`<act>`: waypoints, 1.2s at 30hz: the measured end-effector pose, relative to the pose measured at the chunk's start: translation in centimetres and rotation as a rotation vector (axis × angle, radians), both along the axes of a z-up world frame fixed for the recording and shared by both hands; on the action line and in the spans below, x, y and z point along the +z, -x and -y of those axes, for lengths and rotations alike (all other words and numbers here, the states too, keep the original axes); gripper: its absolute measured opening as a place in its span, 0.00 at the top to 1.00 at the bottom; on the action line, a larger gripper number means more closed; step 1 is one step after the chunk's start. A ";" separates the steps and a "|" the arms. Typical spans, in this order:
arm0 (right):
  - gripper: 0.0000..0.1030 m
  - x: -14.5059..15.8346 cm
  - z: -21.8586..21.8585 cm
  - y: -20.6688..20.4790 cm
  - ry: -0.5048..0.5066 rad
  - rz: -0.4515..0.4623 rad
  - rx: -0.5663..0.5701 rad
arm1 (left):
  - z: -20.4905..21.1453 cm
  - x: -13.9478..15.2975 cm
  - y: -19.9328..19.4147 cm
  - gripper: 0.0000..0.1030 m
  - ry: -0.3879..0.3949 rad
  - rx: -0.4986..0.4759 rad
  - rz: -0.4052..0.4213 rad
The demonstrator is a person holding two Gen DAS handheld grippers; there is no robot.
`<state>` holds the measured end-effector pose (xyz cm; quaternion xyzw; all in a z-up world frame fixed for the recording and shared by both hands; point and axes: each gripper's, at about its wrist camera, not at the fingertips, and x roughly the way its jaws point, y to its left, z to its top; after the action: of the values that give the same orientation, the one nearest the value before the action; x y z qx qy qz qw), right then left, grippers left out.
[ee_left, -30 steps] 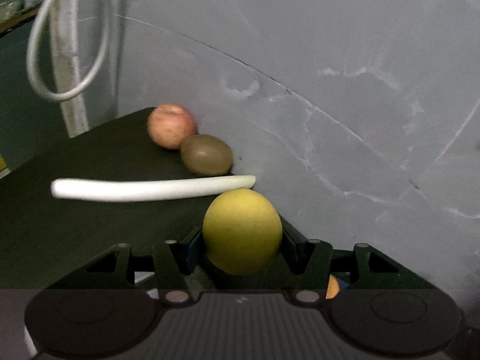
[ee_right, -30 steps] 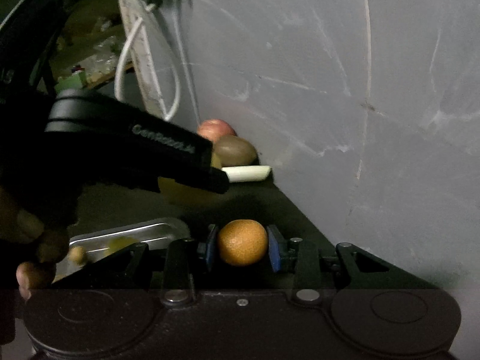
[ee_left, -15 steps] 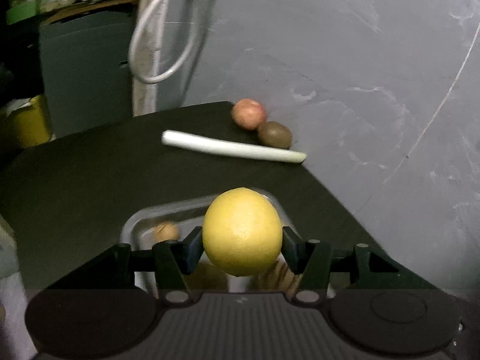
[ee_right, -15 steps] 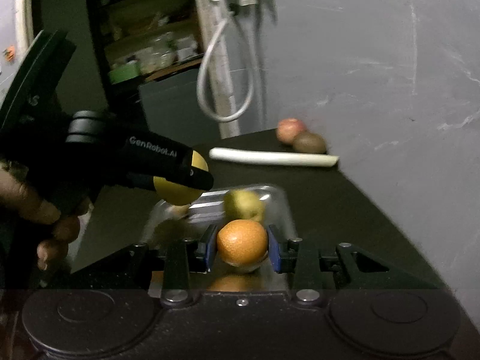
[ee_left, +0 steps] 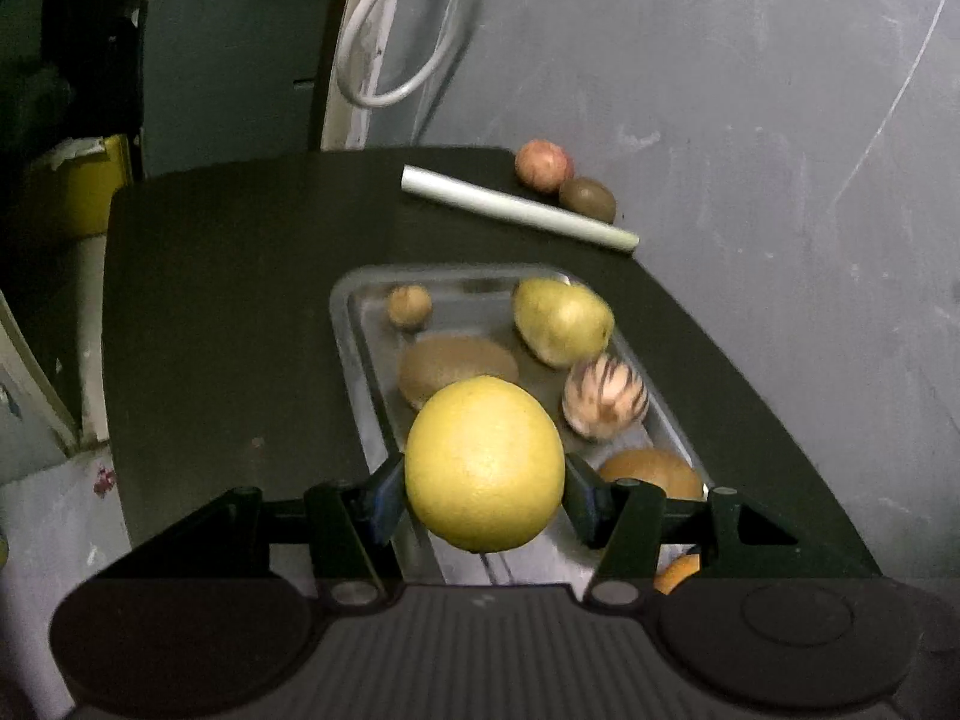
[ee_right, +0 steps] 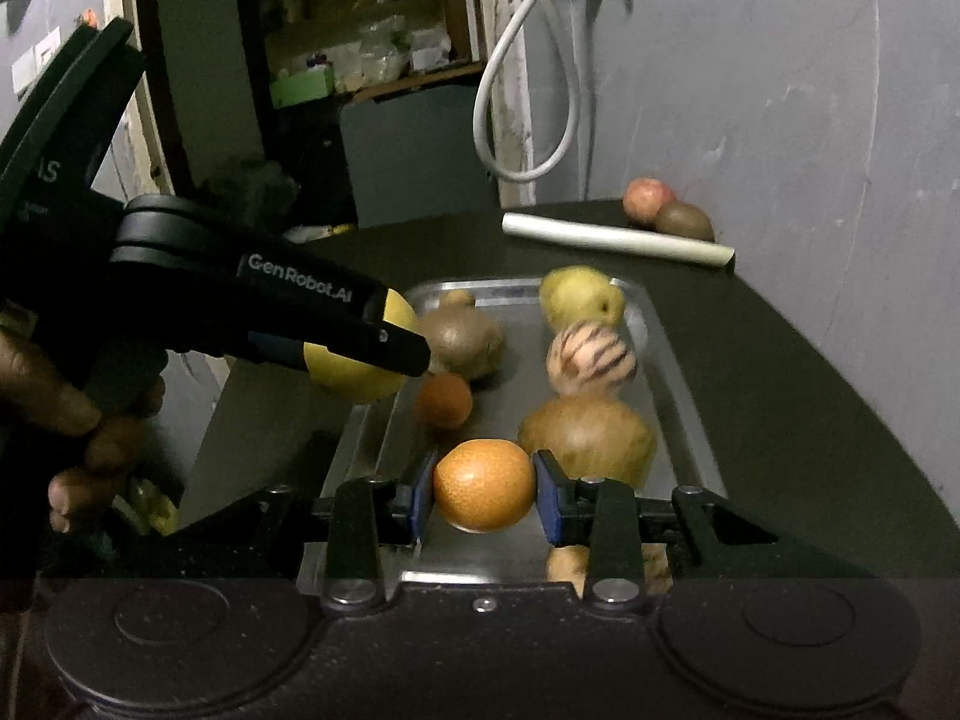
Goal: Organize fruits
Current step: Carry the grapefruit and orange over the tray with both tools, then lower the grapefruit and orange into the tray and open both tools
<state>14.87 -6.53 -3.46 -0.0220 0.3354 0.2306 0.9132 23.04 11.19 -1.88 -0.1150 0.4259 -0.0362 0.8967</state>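
My left gripper [ee_left: 485, 495] is shut on a big yellow citrus fruit [ee_left: 483, 463], held above the near left part of a metal tray [ee_left: 348, 324]. From the right wrist view the same yellow fruit [ee_right: 360, 360] hangs over the tray's left rim [ee_right: 360, 426]. My right gripper [ee_right: 483, 495] is shut on a small orange [ee_right: 483, 483] above the tray's near end. In the tray lie several fruits: a green pear [ee_left: 563, 320], a striped round fruit [ee_left: 605, 397], a brown kiwi [ee_left: 457, 365] and a small walnut-like one [ee_left: 408, 305].
A red apple [ee_left: 543, 165] and a kiwi [ee_left: 587, 199] sit against the grey wall at the far corner of the dark table [ee_left: 228, 300], behind a white stalk [ee_left: 516, 207]. A white cable [ee_left: 390, 48] hangs on the wall. A person's hand [ee_right: 66, 414] grips the left tool.
Both grippers have pulled back from the far corner with their fruit. The apple, kiwi and stalk now look small and far, and the tray of fruit has come into view under both grippers.
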 end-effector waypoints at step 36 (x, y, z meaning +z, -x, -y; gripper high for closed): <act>0.65 -3.7 -1.0 -0.3 0.052 -0.083 0.045 | 3.7 -4.2 -1.2 0.43 -0.021 -0.104 -0.098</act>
<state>15.20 -5.57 -7.13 -0.0436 0.3782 0.2427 0.8923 24.25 7.45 -6.13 -0.0850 0.4750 -0.0728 0.8729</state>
